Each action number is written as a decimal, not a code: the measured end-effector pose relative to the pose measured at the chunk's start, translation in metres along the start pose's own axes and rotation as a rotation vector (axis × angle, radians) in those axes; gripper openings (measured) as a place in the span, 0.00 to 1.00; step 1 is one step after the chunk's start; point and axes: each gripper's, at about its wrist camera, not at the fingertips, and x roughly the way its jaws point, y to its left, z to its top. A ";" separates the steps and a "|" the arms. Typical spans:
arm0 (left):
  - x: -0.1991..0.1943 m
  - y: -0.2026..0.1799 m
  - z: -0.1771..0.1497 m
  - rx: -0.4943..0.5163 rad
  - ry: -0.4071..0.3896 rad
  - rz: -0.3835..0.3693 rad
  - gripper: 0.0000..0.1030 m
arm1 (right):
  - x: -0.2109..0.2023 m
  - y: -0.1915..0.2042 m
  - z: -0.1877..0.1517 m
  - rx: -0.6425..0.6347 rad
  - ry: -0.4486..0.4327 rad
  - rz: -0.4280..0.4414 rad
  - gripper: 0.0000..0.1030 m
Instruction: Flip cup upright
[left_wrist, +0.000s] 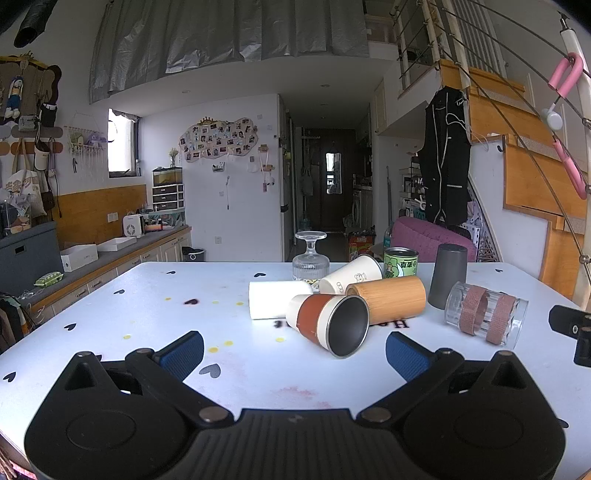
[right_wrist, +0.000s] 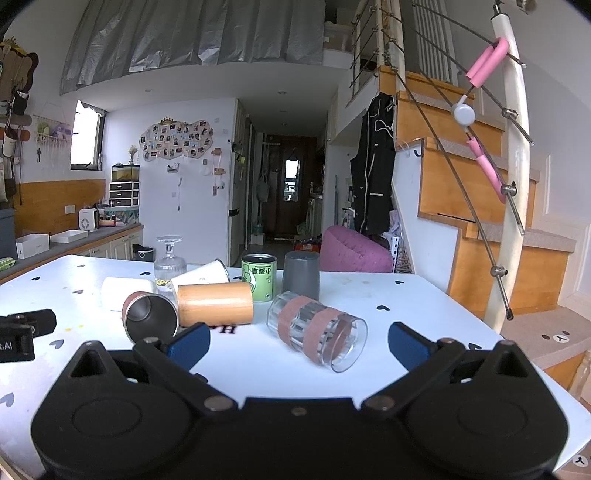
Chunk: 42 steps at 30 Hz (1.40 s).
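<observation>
A white surface (left_wrist: 155, 302) dotted with small black hearts and yellow spots fills the foreground. Behind it, a black jacket (left_wrist: 445, 162) hangs by a wooden staircase (right_wrist: 454, 177) with a metal railing, just above a purple pouf (right_wrist: 352, 249). A photo collage (left_wrist: 218, 140) decorates the white wall, and a kitchen counter (left_wrist: 122, 251) runs along the left side.

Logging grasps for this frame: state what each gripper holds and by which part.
Nothing is held. The left gripper and right gripper are both open, short of the cups lying on the white table.
</observation>
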 end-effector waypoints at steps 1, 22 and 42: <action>0.000 0.000 0.000 0.000 0.000 0.000 1.00 | 0.000 0.001 -0.001 0.000 0.000 -0.001 1.00; 0.000 0.000 0.000 0.001 0.000 0.000 1.00 | 0.001 0.002 -0.001 -0.003 0.001 0.000 1.00; 0.002 0.004 -0.001 0.002 -0.002 0.001 1.00 | 0.001 0.003 -0.003 -0.002 0.003 0.002 1.00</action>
